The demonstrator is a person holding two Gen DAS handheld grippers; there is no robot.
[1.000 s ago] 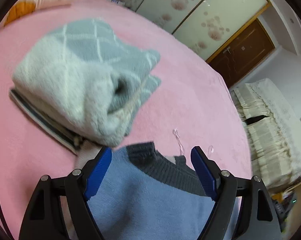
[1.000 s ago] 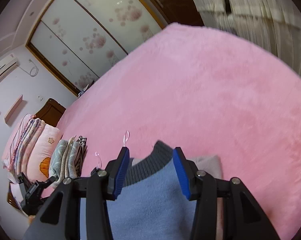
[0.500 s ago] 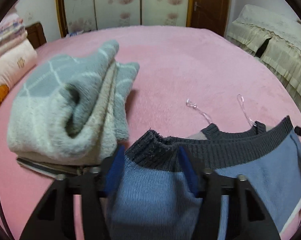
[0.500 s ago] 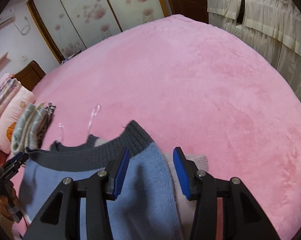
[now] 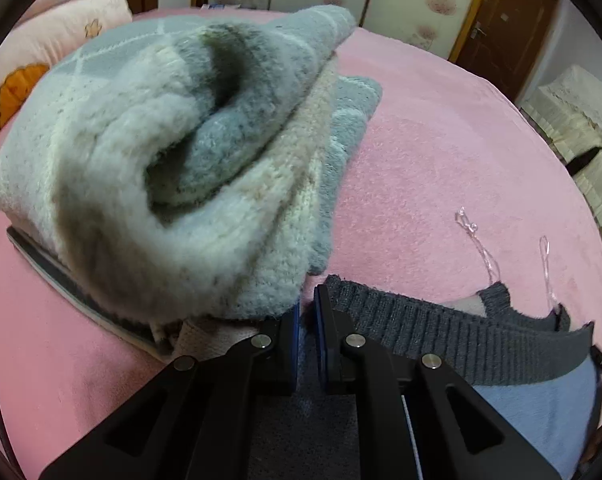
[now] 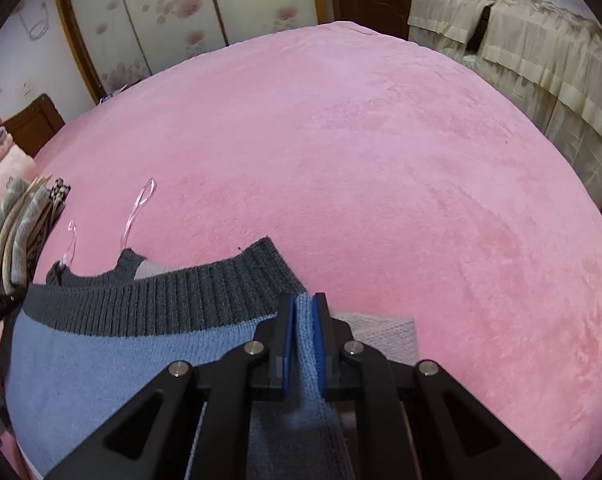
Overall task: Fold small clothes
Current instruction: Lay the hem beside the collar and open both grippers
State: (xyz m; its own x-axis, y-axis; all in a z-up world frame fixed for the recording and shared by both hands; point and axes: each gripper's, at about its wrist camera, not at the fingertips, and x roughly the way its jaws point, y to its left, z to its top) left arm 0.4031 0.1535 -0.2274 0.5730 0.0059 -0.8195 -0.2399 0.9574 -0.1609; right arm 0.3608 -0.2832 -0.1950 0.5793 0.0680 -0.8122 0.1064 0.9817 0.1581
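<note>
A small blue knit sweater (image 6: 101, 364) with a dark grey ribbed hem (image 6: 173, 300) lies on the pink bed cover. My right gripper (image 6: 304, 320) is shut on its right corner, blue knit pinched between the pads. My left gripper (image 5: 308, 312) is shut on the left corner of the same sweater (image 5: 541, 412), at the grey ribbed band (image 5: 441, 336). Two clear plastic loops (image 5: 473, 236) stick out past the hem. A beige layer (image 6: 381, 332) shows under the sweater.
A stack of folded fluffy grey-and-cream clothes (image 5: 161, 160) sits right against my left gripper; it also shows at the left edge of the right wrist view (image 6: 17, 220). Pink bed cover (image 6: 381, 160) spreads ahead. Pillows (image 5: 61, 40), wardrobe doors and a covered sofa (image 6: 521, 40) lie beyond.
Both grippers have closed from open onto the sweater's hem corners. The views have swung level and the sweater hem now stretches between the two grippers.
</note>
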